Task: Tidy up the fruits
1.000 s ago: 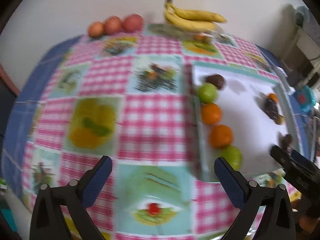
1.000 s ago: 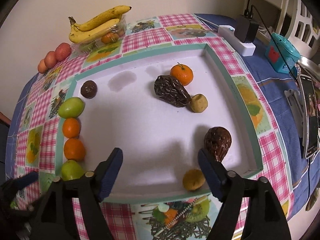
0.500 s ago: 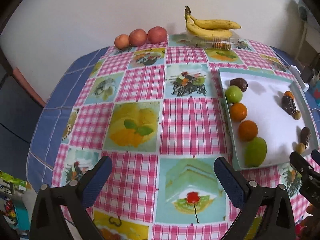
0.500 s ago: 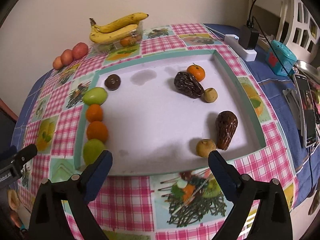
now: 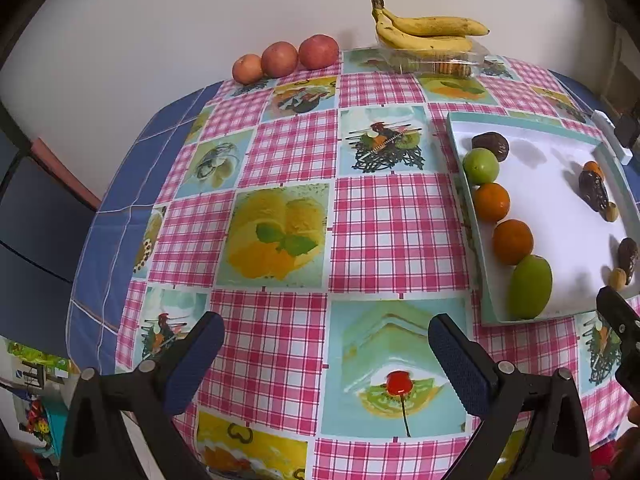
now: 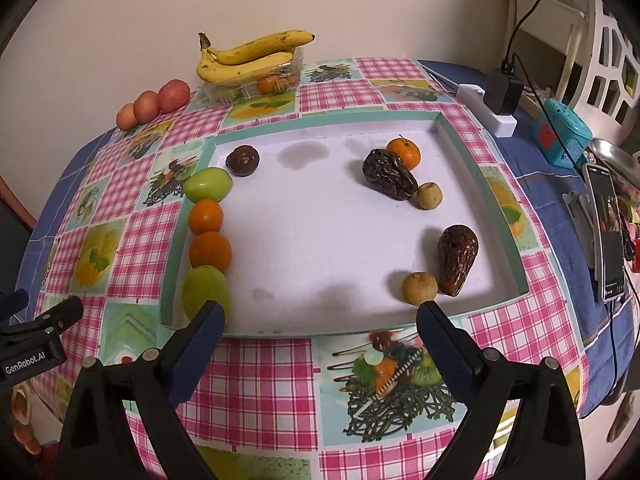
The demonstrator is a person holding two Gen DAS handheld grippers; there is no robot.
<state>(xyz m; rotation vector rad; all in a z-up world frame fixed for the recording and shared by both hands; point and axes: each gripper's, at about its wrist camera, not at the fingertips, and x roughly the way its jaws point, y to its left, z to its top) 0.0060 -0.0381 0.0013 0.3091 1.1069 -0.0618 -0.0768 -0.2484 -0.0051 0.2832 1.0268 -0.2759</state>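
A white tray [image 6: 320, 232] with a teal rim lies on the checked tablecloth. Along its left wall runs a row: a dark brown fruit [image 6: 242, 160], a green fruit [image 6: 208, 185], two oranges [image 6: 205, 216] [image 6: 210, 251] and another green fruit [image 6: 206, 292]. On the right side lie a mandarin [image 6: 405, 153], a dark wrinkled fruit [image 6: 388, 180], a small tan fruit [image 6: 430, 195], a second dark fruit [image 6: 457, 258] and a tan fruit [image 6: 419, 288]. My right gripper [image 6: 320, 316] hangs open and empty over the tray's near edge. My left gripper [image 5: 324, 332] is open and empty over the cloth, left of the tray [image 5: 560, 208].
Bananas [image 5: 428, 30] rest on a clear plastic box at the back by the wall, with three reddish fruits [image 5: 280, 58] to their left. Right of the tray are a power strip with a plug [image 6: 492, 108], a teal toy [image 6: 562, 136] and a phone [image 6: 606, 232].
My right gripper opened wider and drew back from over the tray to its near edge. My left gripper tilted and pulled back, so the tray now sits farther right in its view.
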